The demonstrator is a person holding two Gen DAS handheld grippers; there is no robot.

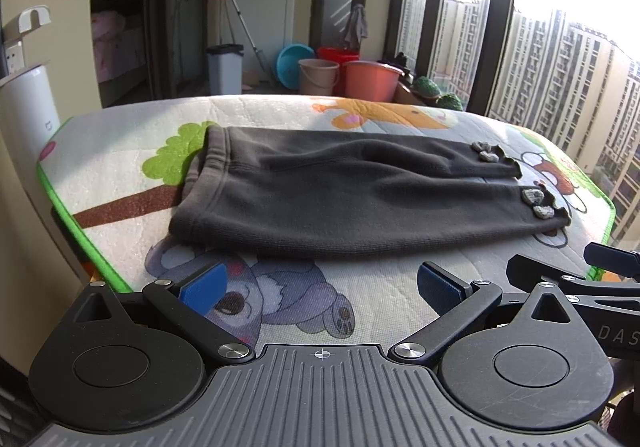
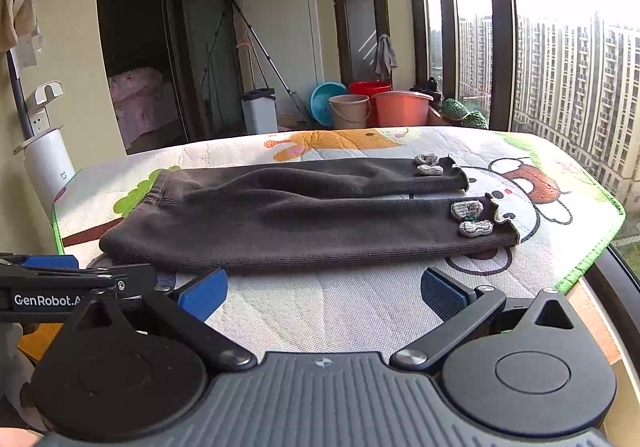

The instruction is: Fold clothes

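both grippers, left gripper and right gripper, hover wide open and empty just short of the dark trousers lying flat on the cartoon mat.

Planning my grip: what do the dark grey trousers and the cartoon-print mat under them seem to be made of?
The dark grey trousers look like soft matte ribbed knit, perhaps fleecy; fine ribs show along the near edge. The cartoon-print mat looks like quilted, padded fabric with stitched lines and green edging.

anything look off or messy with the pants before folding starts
Nothing stands out. The dark pants lie flat on the cartoon mat, legs side by side with a few soft wrinkles. Both grippers, left and right, are open and empty.
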